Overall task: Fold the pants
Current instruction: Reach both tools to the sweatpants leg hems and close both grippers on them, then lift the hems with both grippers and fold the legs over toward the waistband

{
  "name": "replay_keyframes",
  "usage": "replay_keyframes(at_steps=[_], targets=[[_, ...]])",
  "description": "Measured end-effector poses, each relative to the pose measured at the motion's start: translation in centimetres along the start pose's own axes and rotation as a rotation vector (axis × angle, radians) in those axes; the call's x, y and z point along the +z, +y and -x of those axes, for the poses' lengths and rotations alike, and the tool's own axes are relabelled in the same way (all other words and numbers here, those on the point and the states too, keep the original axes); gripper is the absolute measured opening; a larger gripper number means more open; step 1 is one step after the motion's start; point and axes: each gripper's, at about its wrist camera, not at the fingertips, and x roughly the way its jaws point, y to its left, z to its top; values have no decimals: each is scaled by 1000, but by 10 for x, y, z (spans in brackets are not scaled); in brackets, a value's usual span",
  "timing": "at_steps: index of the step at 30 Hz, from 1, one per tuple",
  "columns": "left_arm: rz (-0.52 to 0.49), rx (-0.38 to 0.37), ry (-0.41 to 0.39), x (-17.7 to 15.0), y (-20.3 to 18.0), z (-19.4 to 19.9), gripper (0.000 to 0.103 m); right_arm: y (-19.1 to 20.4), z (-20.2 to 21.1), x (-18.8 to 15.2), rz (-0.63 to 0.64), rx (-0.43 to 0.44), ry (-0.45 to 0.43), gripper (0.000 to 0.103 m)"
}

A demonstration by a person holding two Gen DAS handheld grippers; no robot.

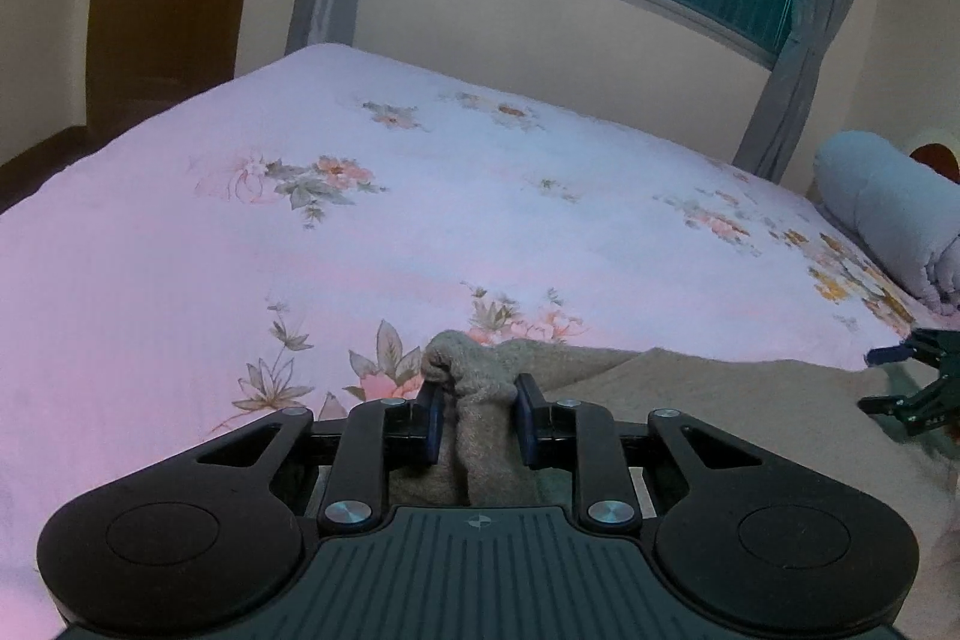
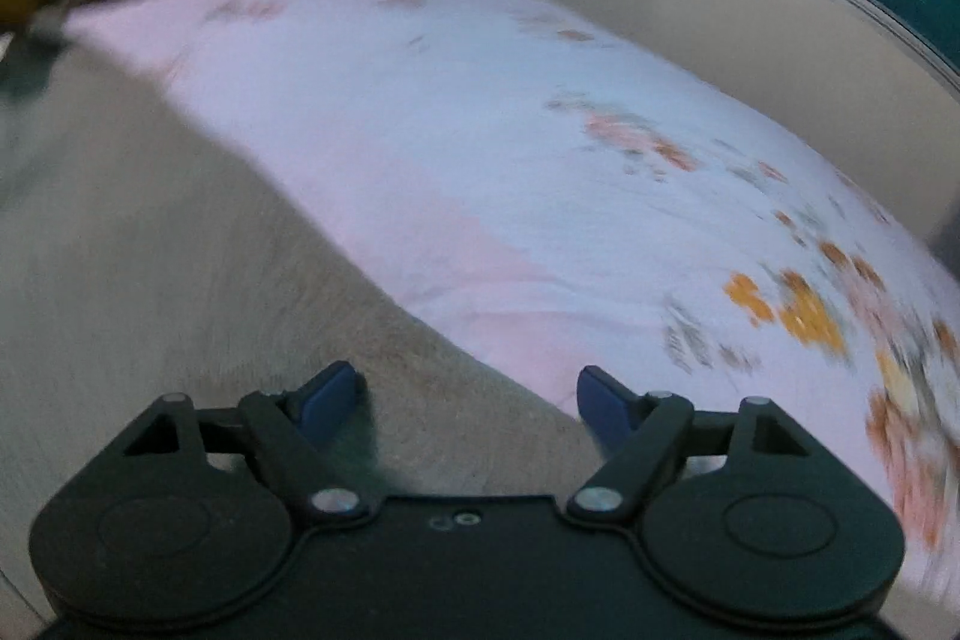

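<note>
Pants [image 1: 480, 382] on bed [image 1: 420, 220]: my left gripper [image 1: 477, 403] fingers clamp a bunched edge between them, right gripper [image 2: 471, 394] fingers spread over cloth, unclosed; I'd seat them on the edge before lifting evenly.

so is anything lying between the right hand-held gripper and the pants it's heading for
Nothing visible. The right hand-held gripper is open right over the edge of the beige knit pants, with only bare fabric and pink floral bedsheet between its blue pads. The left hand-held gripper is off to the side, shut on a bunched end of the pants.
</note>
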Motion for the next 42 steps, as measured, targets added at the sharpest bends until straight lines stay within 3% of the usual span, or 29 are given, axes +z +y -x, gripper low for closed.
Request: replay_keyframes(at_steps=[3,5,6,7,10,14,20,24,25,26,28,30,33,37,38,40,42], targets=[[-2,0,22,0,3,-5,24,-5,-6,8,48,59,31,74],[1,6,32,-1,3,-9,24,-11,-11,11,30,144,66,43],[1,9,34,-2,3,-11,24,-13,-12,12,8,201,82,21],[0,11,35,-3,2,-12,24,-8,-10,14,46,181,89,0],[10,3,24,-3,3,-9,24,4,0,16,74,127,81,0],[4,-32,-20,0,2,10,24,3,38,18,29,91,-8,0],[3,-156,-151,-3,5,69,24,33,136,8,91,25,-103,0],[-22,-236,-220,-25,10,125,24,76,203,-15,162,-9,-133,0],[-24,-246,-225,-33,12,137,31,89,215,-23,172,-14,-134,0],[-6,-240,-220,-42,16,149,36,100,226,-33,174,-11,-130,0],[113,-190,-197,-69,32,173,74,136,236,-58,216,-20,-103,0],[219,-98,-161,-102,44,197,76,170,238,-82,228,-32,-74,0],[309,-41,-101,-142,45,227,76,205,226,-112,202,-31,-40,0],[368,-58,-71,-165,24,252,76,220,213,-124,121,-113,-55,1],[367,-36,-62,-167,18,254,76,218,213,-123,78,-129,-70,4],[378,-16,-35,-168,9,252,76,216,217,-118,6,-192,-89,20],[405,-8,-21,-169,6,250,76,214,230,-119,-94,-223,-127,22]])
